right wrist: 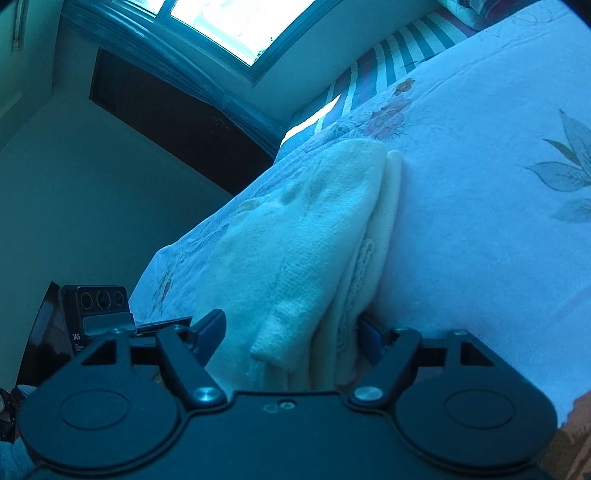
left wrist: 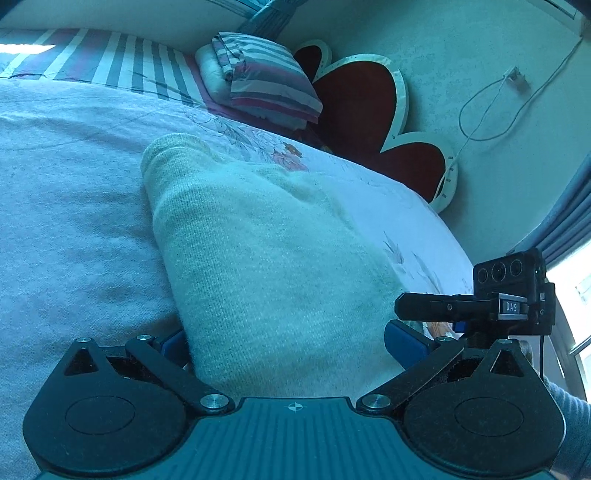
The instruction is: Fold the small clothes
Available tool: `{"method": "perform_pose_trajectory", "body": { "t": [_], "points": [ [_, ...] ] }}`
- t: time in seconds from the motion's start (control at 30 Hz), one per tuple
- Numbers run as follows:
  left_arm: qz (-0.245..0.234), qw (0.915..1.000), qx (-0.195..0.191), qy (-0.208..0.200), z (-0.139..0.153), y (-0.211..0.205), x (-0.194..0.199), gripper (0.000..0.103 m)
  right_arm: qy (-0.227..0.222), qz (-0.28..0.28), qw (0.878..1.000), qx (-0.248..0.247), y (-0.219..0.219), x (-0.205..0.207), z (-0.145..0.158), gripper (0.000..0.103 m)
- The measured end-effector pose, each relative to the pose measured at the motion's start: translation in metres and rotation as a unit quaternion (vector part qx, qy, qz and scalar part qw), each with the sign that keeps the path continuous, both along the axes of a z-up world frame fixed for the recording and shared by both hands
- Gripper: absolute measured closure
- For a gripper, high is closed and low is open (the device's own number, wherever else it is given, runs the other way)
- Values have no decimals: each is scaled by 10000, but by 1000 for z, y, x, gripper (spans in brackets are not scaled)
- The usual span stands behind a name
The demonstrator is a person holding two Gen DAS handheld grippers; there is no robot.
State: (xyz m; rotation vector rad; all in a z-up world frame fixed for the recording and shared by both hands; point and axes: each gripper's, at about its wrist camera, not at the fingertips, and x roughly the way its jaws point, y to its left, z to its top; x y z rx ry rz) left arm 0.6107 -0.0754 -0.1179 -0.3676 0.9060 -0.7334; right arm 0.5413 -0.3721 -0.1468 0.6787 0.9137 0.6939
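A cream knitted garment [left wrist: 266, 258] lies folded on the white flowered bedsheet [left wrist: 74, 184]. My left gripper [left wrist: 288, 343] is wide open, its blue pads [left wrist: 404, 341] on either side of the garment's near end, which fills the gap. In the right wrist view the same garment [right wrist: 306, 240] lies in stacked layers. My right gripper [right wrist: 291, 332] is open with its blue pads [right wrist: 210, 328] on either side of the garment's near edge. The right gripper shows in the left wrist view [left wrist: 480, 306] at the right, and the left one in the right wrist view [right wrist: 99, 314].
A folded striped blanket [left wrist: 266, 77] on a pillow lies at the head of the bed. A red headboard [left wrist: 373, 110] stands against the wall, with a white cable [left wrist: 491, 107] hanging. A window [right wrist: 236, 22] and a dark doorway [right wrist: 177, 125] lie beyond the bed's edge.
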Motion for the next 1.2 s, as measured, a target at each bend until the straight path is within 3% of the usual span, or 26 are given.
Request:
{"method": "perform_pose_trajectory", "body": {
  "t": [0.17,0.2,0.33,0.5,0.57,0.63,0.7,0.73,0.8,0.93,1.07,1.2],
  "points": [
    [-15,9999,110,-85,3,-3,-1,1,-345,86,9990,-272,15,1,4,27],
    [58,9999,85,-73,2,-1,-3,5,-337,67,9992,-212,11,1,3,28],
    [313,9991,-279,40,-5,9,-5,7,-352,97,9991,-220,10,2,2,29],
    [593,9970,-473,163,-8,8,-1,7,-455,170,9978,-458,21,8,3,30],
    [694,9954,-608,255,-11,13,-3,12,-380,182,9983,-406,20,10,3,30],
    [730,9966,-346,164,-9,8,-4,18,-391,144,9980,-484,23,10,4,30],
    [761,9966,299,-40,0,-7,-6,34,-433,123,9968,-660,34,12,8,23],
    [714,9954,620,-175,3,-15,-7,36,-494,94,9950,-865,41,11,10,24],
    [696,9918,1018,-323,9,-26,-8,40,-724,-110,9849,-1570,54,5,16,49],
    [789,9880,1181,-604,24,-33,-15,59,-890,-321,9796,-1773,63,-3,27,67],
    [771,9863,1161,-883,47,-31,-22,65,-1277,-342,9703,-2025,74,-15,51,71],
    [767,9864,994,-1061,64,-19,-29,66,-1362,-456,9705,-1935,75,-20,68,71]
  ]
}}
